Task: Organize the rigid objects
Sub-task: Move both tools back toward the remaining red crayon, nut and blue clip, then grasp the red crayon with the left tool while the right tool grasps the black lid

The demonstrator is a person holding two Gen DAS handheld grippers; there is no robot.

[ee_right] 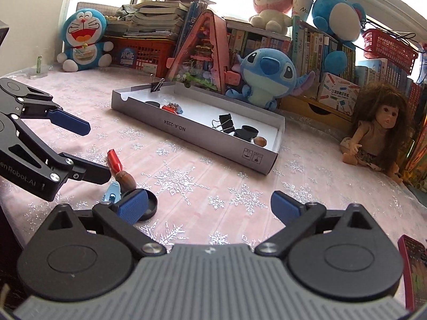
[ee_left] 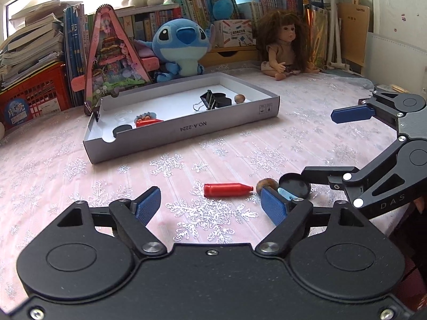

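Observation:
A red bullet-shaped piece [ee_left: 226, 190] [ee_right: 114, 161] lies on the pink snowflake cloth, tip towards a brown nut [ee_left: 264, 184] [ee_right: 126, 180]. Beside the nut are a light blue clip [ee_left: 285, 194] [ee_right: 112, 192] and a black round lid [ee_left: 295, 186] [ee_right: 149, 205]. My left gripper [ee_left: 210, 205] [ee_right: 98, 153] is open, low over the cloth, with the red piece just ahead of its fingertips. My right gripper [ee_right: 209, 205] [ee_left: 317, 144] is open wide with nothing between its pads. Its left finger [ee_right: 133, 205] is at the black lid. The grey box [ee_left: 186, 130] [ee_right: 200, 138] holds binder clips, black caps, a nut and small red pieces.
Behind the box stand a pink triangular toy house [ee_left: 112, 61], a blue plush [ee_left: 181, 45] and a doll [ee_left: 283, 45] [ee_right: 379, 130]. Books and red baskets line the back. A dark red object [ee_right: 413, 266] lies at the near right edge.

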